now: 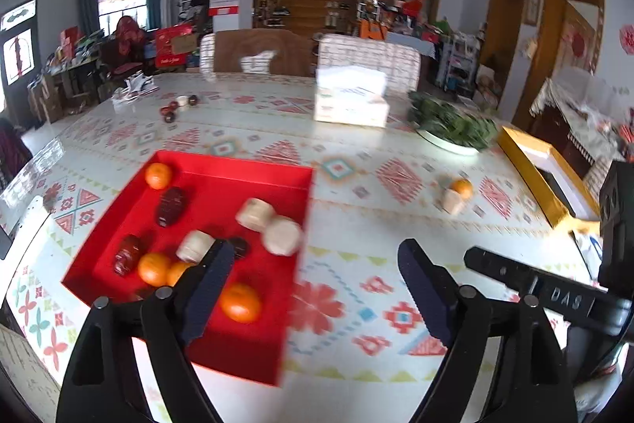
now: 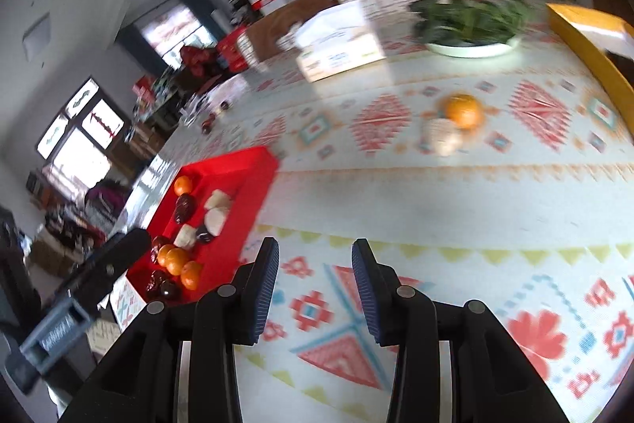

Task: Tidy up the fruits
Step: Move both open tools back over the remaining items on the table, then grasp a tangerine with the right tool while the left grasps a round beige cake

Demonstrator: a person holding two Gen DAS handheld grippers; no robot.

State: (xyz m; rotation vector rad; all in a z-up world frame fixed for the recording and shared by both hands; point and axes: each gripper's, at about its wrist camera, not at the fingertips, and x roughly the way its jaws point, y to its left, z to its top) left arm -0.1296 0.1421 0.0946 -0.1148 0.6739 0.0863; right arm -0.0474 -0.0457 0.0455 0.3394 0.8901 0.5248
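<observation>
A red tray (image 1: pixel 277 355) (image 2: pixel 253 181) on the patterned tablecloth holds several oranges, dark red fruits and pale round pieces. An orange (image 1: pixel 240 302) lies near its front edge. My left gripper (image 1: pixel 313 262) stands wide open above the tray's right rim, with nothing between its fingers. Out on the cloth to the right, a loose orange (image 1: pixel 462 188) (image 2: pixel 464 110) touches a pale round piece (image 1: pixel 452 201) (image 2: pixel 443 136). My right gripper (image 2: pixel 315 256) hangs above bare tablecloth, its jaws apart and empty, well short of that pair.
A tissue box (image 1: pixel 350 98) (image 2: pixel 337 42) and a plate of leafy greens (image 1: pixel 451 127) (image 2: pixel 471 26) stand at the back. A yellow box (image 1: pixel 543 177) (image 2: pixel 594 46) lies along the right edge. Small dark fruits (image 1: pixel 178 108) sit far back left. Chairs line the far side.
</observation>
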